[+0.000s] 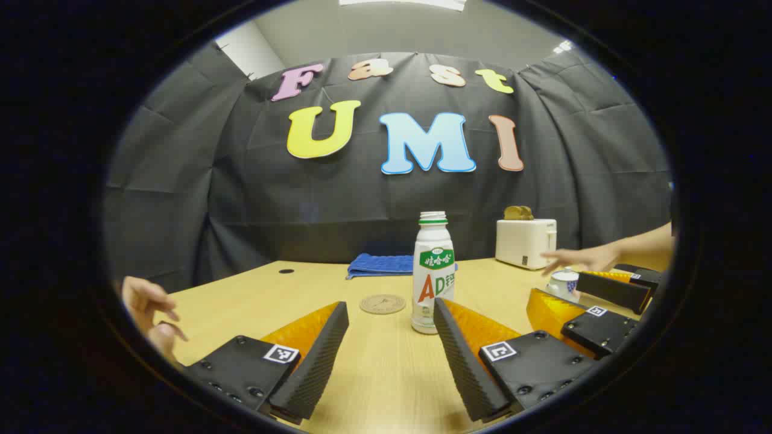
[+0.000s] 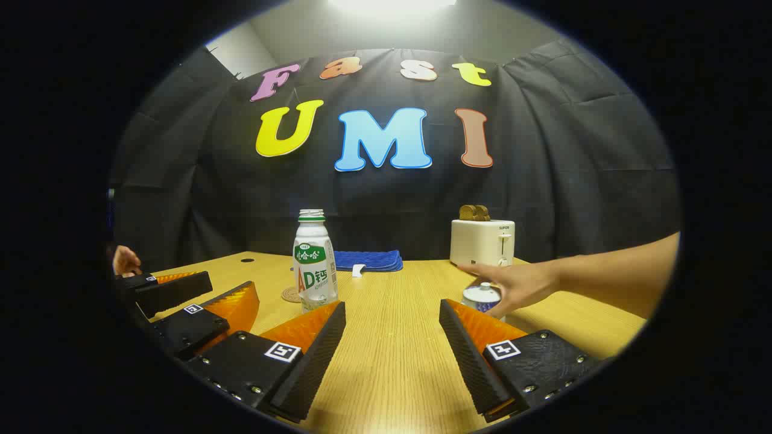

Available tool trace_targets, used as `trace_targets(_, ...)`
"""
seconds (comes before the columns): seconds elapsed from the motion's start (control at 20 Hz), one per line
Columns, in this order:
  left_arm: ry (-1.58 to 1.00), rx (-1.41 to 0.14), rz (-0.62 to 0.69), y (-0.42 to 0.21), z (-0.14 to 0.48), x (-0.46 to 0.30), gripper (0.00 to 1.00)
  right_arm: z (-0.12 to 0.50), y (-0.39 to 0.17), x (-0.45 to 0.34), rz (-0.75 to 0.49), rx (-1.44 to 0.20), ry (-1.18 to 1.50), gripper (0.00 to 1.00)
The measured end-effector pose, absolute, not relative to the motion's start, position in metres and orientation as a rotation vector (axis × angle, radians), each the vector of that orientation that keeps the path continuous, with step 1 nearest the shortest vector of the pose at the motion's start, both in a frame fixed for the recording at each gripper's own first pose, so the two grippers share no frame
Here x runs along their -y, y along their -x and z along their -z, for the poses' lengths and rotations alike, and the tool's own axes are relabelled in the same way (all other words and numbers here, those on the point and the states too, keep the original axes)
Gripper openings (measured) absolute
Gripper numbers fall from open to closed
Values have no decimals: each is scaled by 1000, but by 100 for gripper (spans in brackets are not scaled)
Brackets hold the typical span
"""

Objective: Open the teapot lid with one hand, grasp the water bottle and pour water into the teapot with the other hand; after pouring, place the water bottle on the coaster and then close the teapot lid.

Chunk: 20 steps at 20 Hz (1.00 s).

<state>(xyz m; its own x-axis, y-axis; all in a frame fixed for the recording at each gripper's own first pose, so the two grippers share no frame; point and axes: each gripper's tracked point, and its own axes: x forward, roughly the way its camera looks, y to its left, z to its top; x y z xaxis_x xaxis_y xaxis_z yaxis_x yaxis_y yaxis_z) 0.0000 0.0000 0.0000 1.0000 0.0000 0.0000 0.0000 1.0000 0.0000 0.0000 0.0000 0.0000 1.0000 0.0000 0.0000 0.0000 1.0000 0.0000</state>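
Both grippers [image 1: 391, 355] [image 2: 392, 355] released, empty, low over table [image 2: 392, 374]. Bottle [image 1: 433, 271] uncapped beside coaster [image 1: 383, 304]; teapot [image 2: 480, 297] lidded, bare hand [image 2: 512, 283] touching. Advise lifting lid straight up first.

Light wood-grain bench [image 2: 392, 361], small dark round hole [image 2: 246, 260] near its far left edge. Folded blue cloth towel [image 2: 369, 260] at the back by the wall. White boxy toaster [image 2: 482, 242] far right, brown toast slices [image 2: 474, 212] sticking up.

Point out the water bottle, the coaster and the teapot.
water bottle [image 1: 433, 271], left gripper view, on its label.
coaster [image 1: 382, 304], left gripper view, on its top face.
teapot [image 2: 480, 296], right gripper view, on its lid.
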Motion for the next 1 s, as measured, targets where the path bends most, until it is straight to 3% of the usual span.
trace_targets(0.05,0,-1,0,0,0,-1,90,0,0,0,0,0,0,96)
trace_targets(0.15,0,-1,-1,0,1,-1,99,0,0,0,0,0,0,96)
trace_targets(0.35,0,-2,2,0,1,0,99,0,0,0,0,-1,-1,96)
trace_targets(0.45,0,-1,69,-3,1,12,94,0,0,0,1,1,-3,96)
trace_targets(0.55,0,-5,-5,-17,4,0,99,1,1,17,119,-11,-12,96)
trace_targets(0.65,0,4,88,-24,0,27,100,1,3,-8,-114,-3,4,97)
trace_targets(0.7,1,8,105,-26,-1,29,100,-1,3,-10,-167,-2,1,97)
trace_targets(0.9,0,6,40,-30,0,15,96,-2,2,44,-84,0,-32,97)
trace_targets(1.0,1,7,42,-34,-1,16,100,-4,-4,57,-58,6,-59,97)
